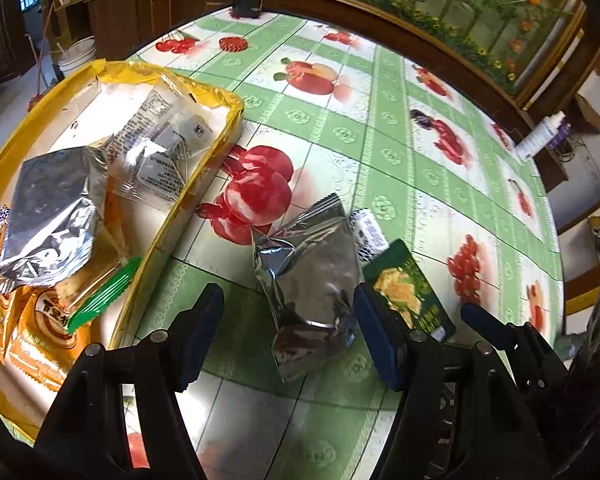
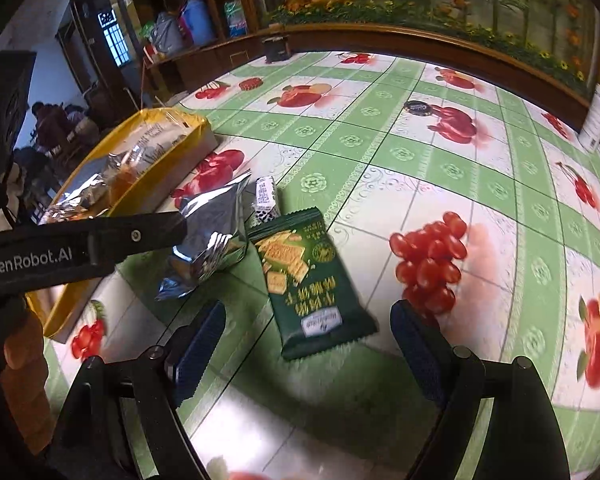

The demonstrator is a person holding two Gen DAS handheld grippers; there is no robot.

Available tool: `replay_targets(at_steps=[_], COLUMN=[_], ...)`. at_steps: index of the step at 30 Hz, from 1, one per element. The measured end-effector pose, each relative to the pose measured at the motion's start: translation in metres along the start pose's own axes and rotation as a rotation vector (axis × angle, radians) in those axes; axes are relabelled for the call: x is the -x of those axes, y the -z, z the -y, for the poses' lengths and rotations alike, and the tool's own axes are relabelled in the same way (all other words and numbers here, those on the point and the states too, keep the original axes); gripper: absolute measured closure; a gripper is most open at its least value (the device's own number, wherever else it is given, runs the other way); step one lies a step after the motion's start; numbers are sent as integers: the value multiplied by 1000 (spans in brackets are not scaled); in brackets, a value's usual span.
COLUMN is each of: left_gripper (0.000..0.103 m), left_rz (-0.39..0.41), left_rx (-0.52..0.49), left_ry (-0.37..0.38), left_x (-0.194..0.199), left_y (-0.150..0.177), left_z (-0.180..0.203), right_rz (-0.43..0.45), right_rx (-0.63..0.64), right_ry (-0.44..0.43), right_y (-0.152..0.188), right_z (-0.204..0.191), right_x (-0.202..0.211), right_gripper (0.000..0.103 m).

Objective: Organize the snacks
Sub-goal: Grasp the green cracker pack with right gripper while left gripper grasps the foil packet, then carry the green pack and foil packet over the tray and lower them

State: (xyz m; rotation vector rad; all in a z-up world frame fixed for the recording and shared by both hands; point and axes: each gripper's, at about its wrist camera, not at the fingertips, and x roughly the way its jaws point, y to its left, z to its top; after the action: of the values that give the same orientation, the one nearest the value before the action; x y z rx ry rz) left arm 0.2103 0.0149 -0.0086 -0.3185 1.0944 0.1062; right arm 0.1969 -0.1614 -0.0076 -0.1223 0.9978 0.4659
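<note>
L fingers [image 1: 288,328] gaped round silver pouch [image 1: 312,280]; R fingers [image 2: 308,344] wide too. Green pack [image 2: 312,276] at 3 o'clock might snag.

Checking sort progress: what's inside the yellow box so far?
In the yellow box: a silver foil bag, a clear printed wrapper, orange packets and a green-edged packet. Anything beneath that pile is covered.

Dark wooden cabinets [image 2: 204,56], barred window [image 2: 114,42]
</note>
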Motion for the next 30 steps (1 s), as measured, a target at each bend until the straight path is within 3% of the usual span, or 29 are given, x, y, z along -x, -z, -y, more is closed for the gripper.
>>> replay_targets(at_steps=[5, 9, 12, 13, 14, 15, 19, 21, 22, 27, 30], left_gripper=[29, 29, 35, 39, 49, 57, 56, 39, 37, 35, 35], left_rz=[-17, -11, -3, -2, -3, -6, -19, -58, -61, -53, -71], left_rx=[35, 26, 19, 15, 10, 1, -3, 47, 64, 40, 43], left_ry=[-8, -8, 14, 31, 53, 71, 83, 132, 160, 128, 155], left_x=[-15, -17, -17, -18, -18, -17, -16, -21, -22, -24, -26], left_y=[-6, -10, -10, -11, -13, -12, -14, -16, -17, -19, -22], left_z=[-4, -2, -3, -2, 0, 1, 3, -4, -7, -1, 2], right_rz=[-10, -16, -13, -9, -5, -5, 4, 6, 6, 2, 6], right_rx=[10, 40, 62, 57, 49, 41, 11, 10, 12, 11, 1], right_ry=[-6, 18, 70, 83, 93, 92, 77, 74, 77, 77, 71], right_y=[-11, -14, -12, -11, -10, -9, -1, 1, 1, -1, -2], right_z=[1, -1, -1, 0, 3, 5, 11, 12, 12, 10, 11], right_x=[-17, -20, -19, -17, -15, -13, -6, -4, -4, -6, -6], right_gripper=[16, 18, 31, 41, 55, 57, 57, 56, 53, 53, 52])
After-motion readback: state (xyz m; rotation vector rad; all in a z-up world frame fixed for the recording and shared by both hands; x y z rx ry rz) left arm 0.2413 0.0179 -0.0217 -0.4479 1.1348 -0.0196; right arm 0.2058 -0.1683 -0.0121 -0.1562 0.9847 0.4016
